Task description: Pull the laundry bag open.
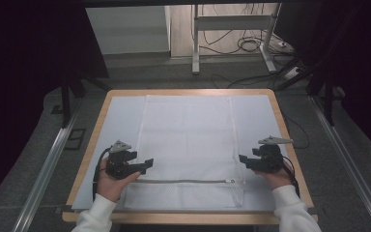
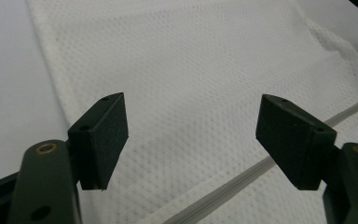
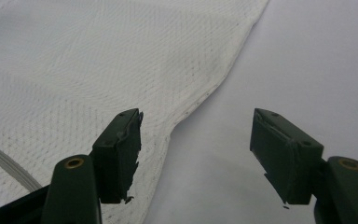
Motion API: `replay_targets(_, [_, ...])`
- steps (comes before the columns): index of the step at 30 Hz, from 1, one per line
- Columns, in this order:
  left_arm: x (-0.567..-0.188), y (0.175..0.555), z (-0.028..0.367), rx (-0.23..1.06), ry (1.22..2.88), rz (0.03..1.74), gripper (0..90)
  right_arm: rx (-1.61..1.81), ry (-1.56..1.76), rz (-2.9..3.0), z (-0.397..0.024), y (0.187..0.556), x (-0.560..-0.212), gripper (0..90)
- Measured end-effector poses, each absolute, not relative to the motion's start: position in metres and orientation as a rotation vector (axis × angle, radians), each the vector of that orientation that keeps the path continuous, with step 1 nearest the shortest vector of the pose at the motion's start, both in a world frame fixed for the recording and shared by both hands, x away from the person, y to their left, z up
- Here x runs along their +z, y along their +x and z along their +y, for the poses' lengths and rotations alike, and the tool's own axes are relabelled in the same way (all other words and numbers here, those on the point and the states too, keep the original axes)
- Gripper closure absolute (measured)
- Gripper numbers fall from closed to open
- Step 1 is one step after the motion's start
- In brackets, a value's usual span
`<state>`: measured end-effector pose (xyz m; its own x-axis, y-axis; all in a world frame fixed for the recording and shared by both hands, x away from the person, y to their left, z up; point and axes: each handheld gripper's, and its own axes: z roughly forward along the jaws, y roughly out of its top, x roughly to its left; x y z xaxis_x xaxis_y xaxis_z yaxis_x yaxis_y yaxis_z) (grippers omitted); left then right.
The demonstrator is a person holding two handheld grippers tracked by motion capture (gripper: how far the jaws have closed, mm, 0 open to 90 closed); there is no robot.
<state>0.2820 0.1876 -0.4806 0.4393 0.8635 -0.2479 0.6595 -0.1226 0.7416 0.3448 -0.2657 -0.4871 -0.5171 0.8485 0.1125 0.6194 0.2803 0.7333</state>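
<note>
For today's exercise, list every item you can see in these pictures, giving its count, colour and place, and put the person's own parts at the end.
Mesh laundry bag: one, white, lying flat along the middle of the table.
Zip: one, pale grey, running across the bag near its near end.
Sheet: one, white, spread under the bag over most of the tabletop.
Table: one, light wood rim, centre of the high view.
Desk frame: one, white metal, on the floor beyond the table, with dark cables around it.
Floor rails: two, silver, either side of the table.
Left tongs: one, black, open, at the bag's left edge, holding nothing.
Right tongs: one, black, open, at the bag's right edge, holding nothing.
Sleeves: two, white, bottom edge.
</note>
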Motion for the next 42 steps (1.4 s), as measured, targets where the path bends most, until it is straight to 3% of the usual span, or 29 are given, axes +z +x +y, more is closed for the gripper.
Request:
replay_targets(12, [-0.472,0.280,0.167,0.300,1.885,1.236,26.4,1.097,1.342,2.237,-0.272,0.342,-0.485,32.7])
replay_targets(42, [-0.475,0.279,0.114,0.130,1.965,1.143,31.4,1.079,1.343,2.203,-0.277,0.341,-0.484,32.4])
